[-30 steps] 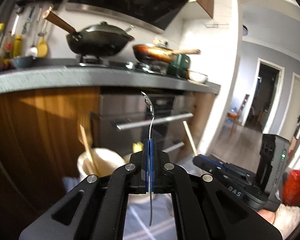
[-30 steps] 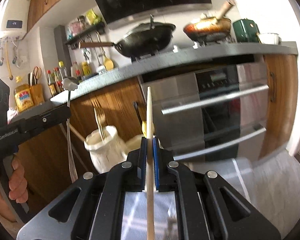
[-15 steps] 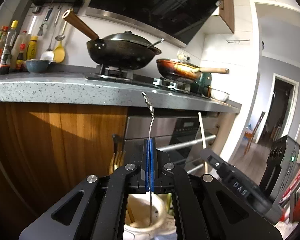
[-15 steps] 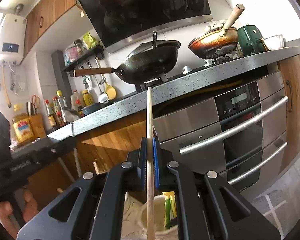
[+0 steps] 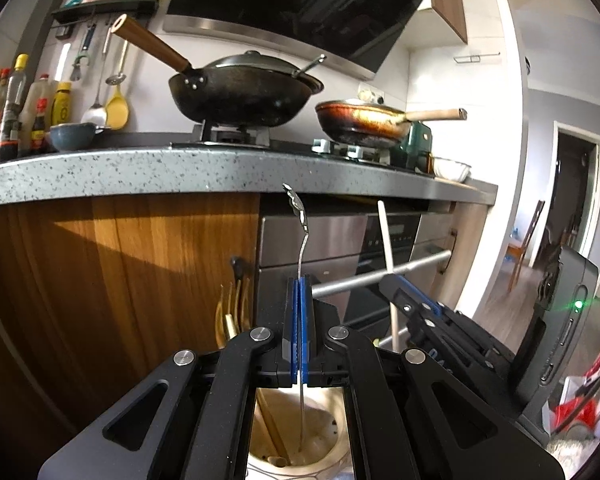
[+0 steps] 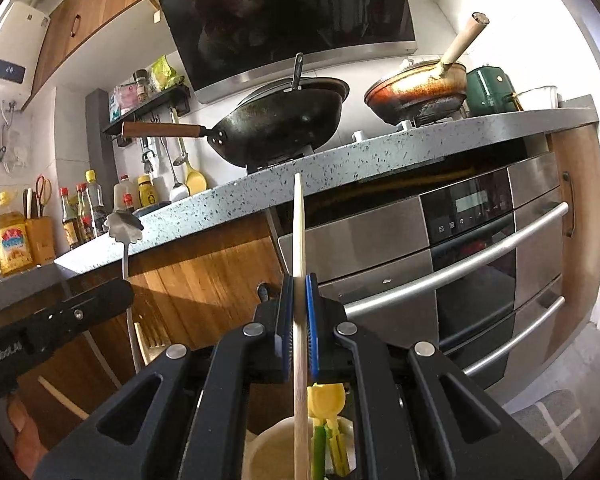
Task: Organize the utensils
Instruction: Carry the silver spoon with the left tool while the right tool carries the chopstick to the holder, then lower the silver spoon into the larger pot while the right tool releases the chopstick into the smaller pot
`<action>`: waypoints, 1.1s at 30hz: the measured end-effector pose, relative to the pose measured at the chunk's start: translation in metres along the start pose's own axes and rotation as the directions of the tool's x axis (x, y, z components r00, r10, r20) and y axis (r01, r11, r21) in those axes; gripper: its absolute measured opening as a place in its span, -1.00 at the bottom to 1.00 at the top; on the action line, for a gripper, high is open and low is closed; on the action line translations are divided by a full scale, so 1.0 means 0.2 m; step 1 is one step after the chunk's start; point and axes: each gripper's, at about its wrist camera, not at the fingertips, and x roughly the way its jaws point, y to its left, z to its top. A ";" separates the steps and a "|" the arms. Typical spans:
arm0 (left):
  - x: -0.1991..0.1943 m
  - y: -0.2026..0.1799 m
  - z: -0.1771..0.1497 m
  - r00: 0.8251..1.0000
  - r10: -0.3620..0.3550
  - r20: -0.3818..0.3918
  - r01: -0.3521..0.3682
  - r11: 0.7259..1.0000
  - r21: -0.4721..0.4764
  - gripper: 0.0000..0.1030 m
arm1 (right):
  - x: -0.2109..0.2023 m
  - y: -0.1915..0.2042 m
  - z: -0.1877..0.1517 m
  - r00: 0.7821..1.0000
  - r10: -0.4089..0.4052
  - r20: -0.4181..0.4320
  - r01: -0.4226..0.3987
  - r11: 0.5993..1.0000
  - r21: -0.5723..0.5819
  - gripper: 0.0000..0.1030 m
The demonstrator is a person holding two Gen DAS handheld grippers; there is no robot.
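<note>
Above two cups, spoon (image 5: 302, 240) and chopstick (image 6: 299, 264) stand upright, clamped.

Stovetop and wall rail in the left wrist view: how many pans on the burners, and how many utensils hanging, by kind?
Pans on burners: 2, black lidded wok with wooden handle and reddish-brown frying pan
Hanging spoons and ladles: 3, steel ladle, yellow plastic spoon, small slotted skimmer
Hanging peeler-type tool: 1, grey-handled tool
Total: 6
</note>
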 end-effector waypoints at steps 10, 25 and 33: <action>0.02 0.01 -0.09 0.998 -0.029 -0.061 0.029 1.000 -0.002 -0.97 | -0.02 0.00 -0.09 0.990 0.084 -0.110 -0.088 0.995 -0.039 -0.88; 0.03 -0.01 -0.21 0.983 -0.077 -0.165 0.073 0.997 -0.029 -0.97 | -0.15 0.03 -0.22 0.947 0.164 -0.275 -0.195 0.977 -0.091 -0.88; 0.10 -0.01 -0.25 0.972 -0.064 -0.225 0.057 0.998 -0.036 -0.96 | -0.29 -0.02 -0.19 0.949 0.141 -0.283 -0.159 0.987 -0.039 -0.85</action>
